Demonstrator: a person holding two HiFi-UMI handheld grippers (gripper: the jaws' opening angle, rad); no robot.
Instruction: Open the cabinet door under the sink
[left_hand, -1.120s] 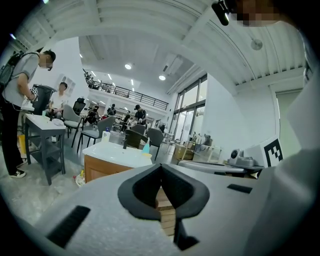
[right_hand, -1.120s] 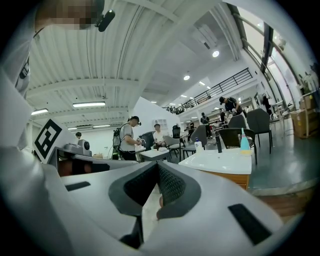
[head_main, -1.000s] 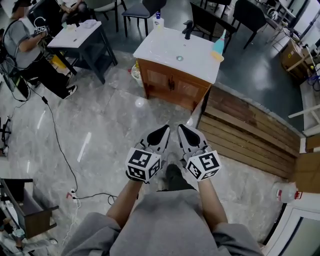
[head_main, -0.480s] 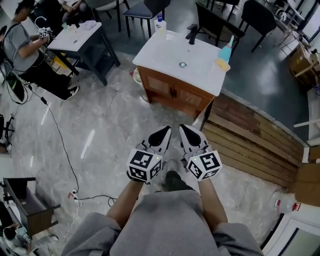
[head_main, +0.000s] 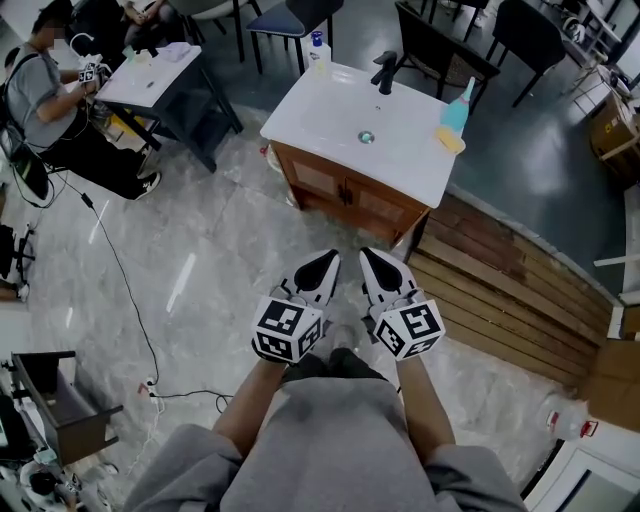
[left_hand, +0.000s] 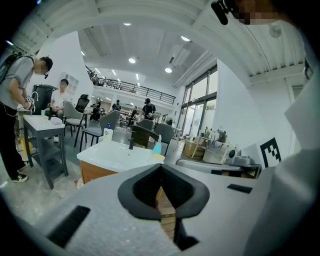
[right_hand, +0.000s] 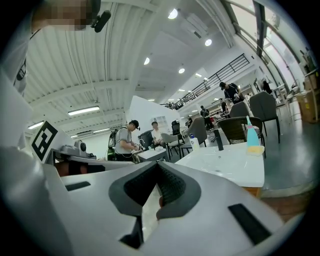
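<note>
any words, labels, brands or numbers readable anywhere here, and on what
No text can be read.
Black-and-white square markers on the left gripper and right gripper: patterns, no words.
White bottle with blue cap on the white sink top: label too small.
White jug with red label, lower right: blurred.

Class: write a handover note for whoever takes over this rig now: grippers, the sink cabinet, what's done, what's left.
Left gripper: shut, empty. Right gripper: shut, empty. Both are held side by side, touching nothing.
Sink cabinet: ahead across the floor, doors closed, dark handles at the middle.
Done: nothing on the door.
Left: approach, grip a handle, pull a door open.
</note>
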